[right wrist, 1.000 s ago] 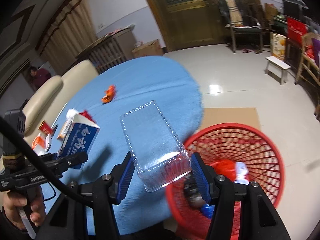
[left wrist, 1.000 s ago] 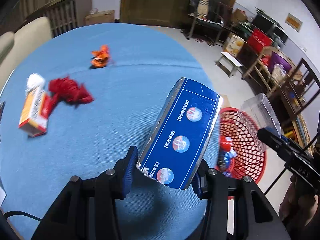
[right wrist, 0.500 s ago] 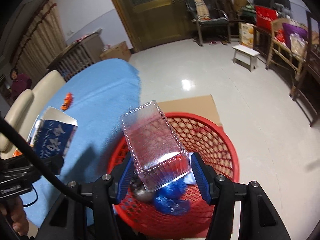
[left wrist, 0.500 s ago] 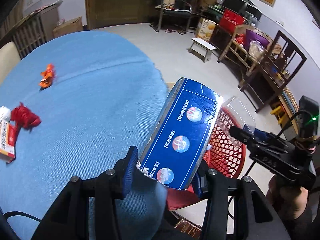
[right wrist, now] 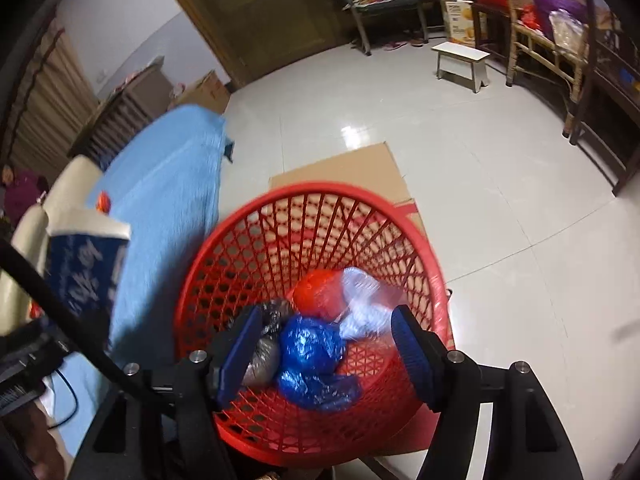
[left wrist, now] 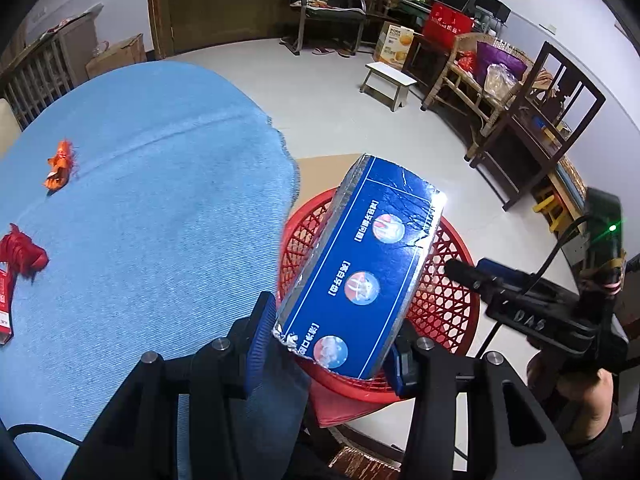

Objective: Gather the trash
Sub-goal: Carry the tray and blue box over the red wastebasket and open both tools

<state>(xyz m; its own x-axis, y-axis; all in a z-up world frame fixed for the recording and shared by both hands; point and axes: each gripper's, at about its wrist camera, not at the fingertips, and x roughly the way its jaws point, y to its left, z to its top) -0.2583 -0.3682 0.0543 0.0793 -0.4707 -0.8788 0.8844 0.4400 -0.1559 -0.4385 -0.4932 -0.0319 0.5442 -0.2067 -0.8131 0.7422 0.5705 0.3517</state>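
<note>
My left gripper point(left wrist: 330, 344) is shut on a blue carton point(left wrist: 372, 268), held tilted over the near rim of the red mesh basket point(left wrist: 460, 248). The right gripper point(right wrist: 326, 340) hangs over the same basket point(right wrist: 320, 194) with its jaws opening and nothing pressed between the pads. A clear plastic tray point(right wrist: 368, 304) shows blurred below them, inside the basket, beside a blue bag point(right wrist: 312, 344) and a red ball of wrap point(right wrist: 316, 292). On the blue-clothed table point(left wrist: 140, 200) lie an orange wrapper point(left wrist: 60, 164) and a red crumpled wrapper point(left wrist: 22, 254).
The basket stands on flat cardboard point(right wrist: 340, 168) on the tiled floor, right by the table's edge. A small white stool point(left wrist: 386, 80), a dark wooden chair point(left wrist: 540, 120) and cluttered shelves line the far side. A boxed item point(left wrist: 4, 308) lies at the table's left edge.
Both grippers swung from over the table to over the red basket. The right gripper's jaws spread and the clear tray left them and dropped into the basket. The left still grips the carton.
</note>
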